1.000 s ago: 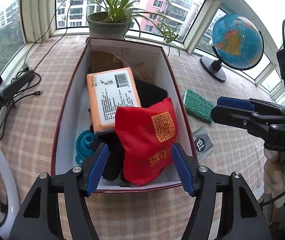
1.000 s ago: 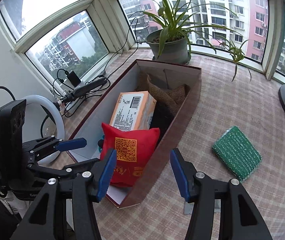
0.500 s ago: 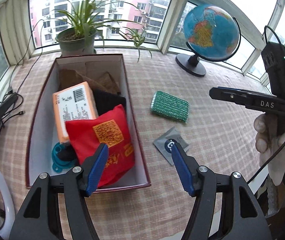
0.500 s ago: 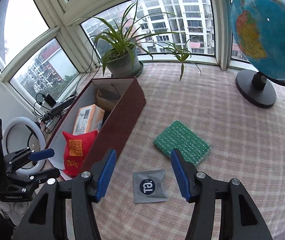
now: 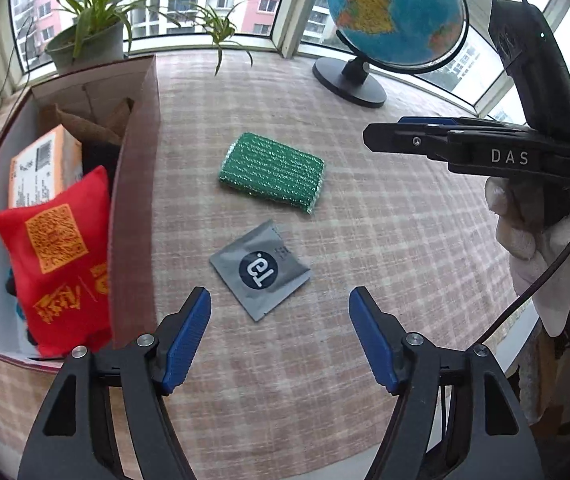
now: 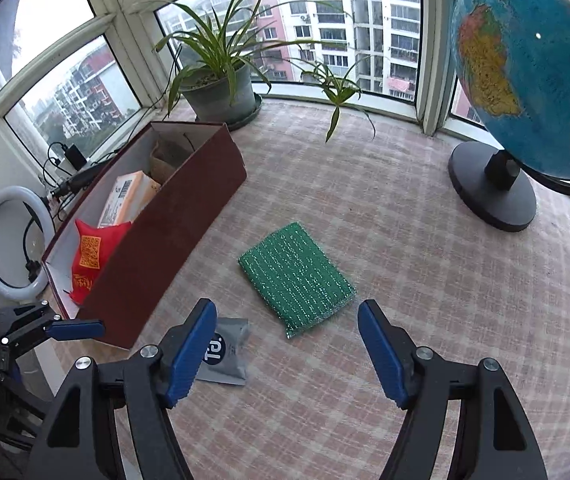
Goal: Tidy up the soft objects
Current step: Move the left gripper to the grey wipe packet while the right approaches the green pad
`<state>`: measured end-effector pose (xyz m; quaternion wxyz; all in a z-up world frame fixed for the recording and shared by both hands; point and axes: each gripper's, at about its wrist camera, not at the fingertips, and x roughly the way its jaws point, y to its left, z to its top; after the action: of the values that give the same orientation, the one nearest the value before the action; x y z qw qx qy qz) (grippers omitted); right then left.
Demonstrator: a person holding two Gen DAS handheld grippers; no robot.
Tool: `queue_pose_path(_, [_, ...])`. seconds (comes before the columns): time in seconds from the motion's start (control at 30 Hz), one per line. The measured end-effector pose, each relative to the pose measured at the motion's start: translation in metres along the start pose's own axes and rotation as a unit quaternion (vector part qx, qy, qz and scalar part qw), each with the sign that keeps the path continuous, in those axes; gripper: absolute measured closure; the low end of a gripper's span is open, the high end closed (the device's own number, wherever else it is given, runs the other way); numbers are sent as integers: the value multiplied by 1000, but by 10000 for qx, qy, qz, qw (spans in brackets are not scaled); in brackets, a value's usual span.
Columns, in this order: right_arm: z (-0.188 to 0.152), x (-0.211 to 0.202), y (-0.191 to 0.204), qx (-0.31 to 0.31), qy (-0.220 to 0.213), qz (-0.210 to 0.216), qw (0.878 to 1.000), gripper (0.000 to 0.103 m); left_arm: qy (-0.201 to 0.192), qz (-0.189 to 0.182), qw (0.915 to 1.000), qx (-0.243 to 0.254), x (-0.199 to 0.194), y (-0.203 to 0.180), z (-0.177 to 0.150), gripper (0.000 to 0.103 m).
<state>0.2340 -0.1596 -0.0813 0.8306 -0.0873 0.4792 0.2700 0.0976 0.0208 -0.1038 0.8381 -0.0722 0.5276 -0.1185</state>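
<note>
A green scouring sponge (image 5: 272,171) (image 6: 296,275) and a grey sachet (image 5: 260,269) (image 6: 223,356) lie on the checked tablecloth, right of a dark red box (image 5: 135,200) (image 6: 173,232). The box holds a red pouch (image 5: 56,256) (image 6: 89,259), an orange packet (image 5: 43,164) (image 6: 127,196) and dark cloth. My left gripper (image 5: 280,336) is open and empty, just short of the sachet. My right gripper (image 6: 287,348) is open and empty, just short of the sponge; it also shows in the left wrist view (image 5: 413,136), side on, above the table's right part.
A globe (image 5: 395,12) (image 6: 525,76) on a black stand is at the back right. A potted plant (image 5: 85,40) (image 6: 221,92) stands behind the box. A ring light (image 6: 17,248) and cables lie left of the box. The table's edge runs at the right.
Both grippers have swung right, away from the box, and now face the sponge and sachet on the cloth. Both stay open and empty.
</note>
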Motion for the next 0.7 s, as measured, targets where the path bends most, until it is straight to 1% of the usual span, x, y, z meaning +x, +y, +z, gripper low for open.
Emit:
queue_pose_path(0.03, [1, 3, -3, -41, 65, 36, 10000, 33, 52, -22, 9999, -142, 6, -3, 0, 31])
queue_pose_path(0.07, [2, 7, -6, -104, 118, 42, 9999, 33, 99, -26, 9995, -284, 12, -5, 0, 27])
queue_pose_path(0.13, [5, 14, -12, -222, 197, 31, 9996, 33, 181, 54, 9987, -472, 25, -12, 1, 26])
queue_pose_path(0.3, [13, 36, -26, -440, 491, 225, 9976, 33, 388, 524, 9942, -858, 54, -21, 8, 26])
queue_pose_path(0.4, [17, 51, -28, -681, 670, 229, 9952, 33, 488, 701, 9870, -1363, 70, -12, 12, 26])
queue_pose_path(0.5, [19, 65, -26, -917, 806, 295, 9921, 33, 576, 766, 9771, -1899, 83, -1, 14, 26])
queue_pose_path(0.63, [25, 82, -21, -1205, 923, 406, 9876, 33, 630, 1128, 9694, -2086, 96, 3, 15, 26])
queue_pose_path(0.7, [28, 90, -17, -1292, 952, 447, 9860, 31, 674, 1154, 9673, -2154, 100, 4, 14, 26])
